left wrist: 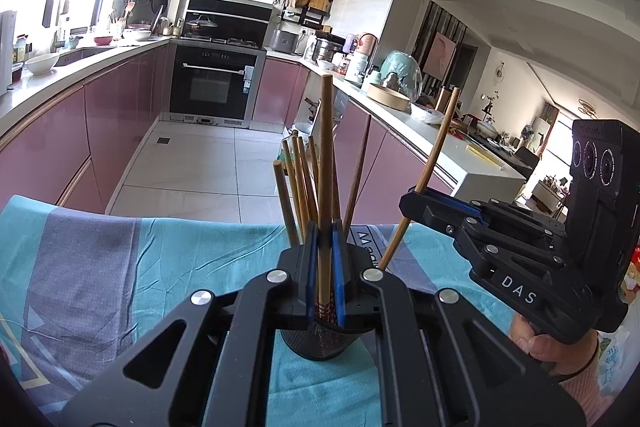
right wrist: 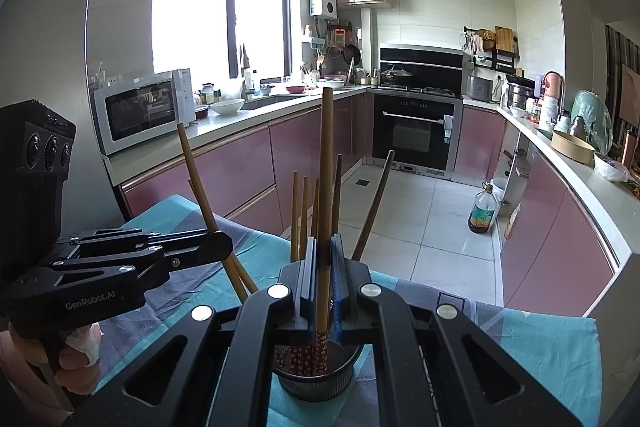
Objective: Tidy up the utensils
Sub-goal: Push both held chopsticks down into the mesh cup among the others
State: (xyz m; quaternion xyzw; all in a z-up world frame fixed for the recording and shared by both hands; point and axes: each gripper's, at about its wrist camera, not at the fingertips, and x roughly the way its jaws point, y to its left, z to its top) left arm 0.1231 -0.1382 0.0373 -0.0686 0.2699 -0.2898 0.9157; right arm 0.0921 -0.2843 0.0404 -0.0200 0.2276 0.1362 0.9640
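Currently the left gripper (left wrist: 325,247) has its jaws clamped on one chopstick (left wrist: 326,163) over the black holder (left wrist: 316,345) on the blue-cloth counter (left wrist: 180,259); the right gripper (left wrist: 412,205) pinches another chopstick (left wrist: 436,143), tilted, just beside the holder.

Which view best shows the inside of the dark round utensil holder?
The right wrist view: it looks down past the rim of the dark round utensil holder, showing the red patterned chopstick ends inside. In the left wrist view the holder shows only its outer wall, mostly hidden behind the left gripper.
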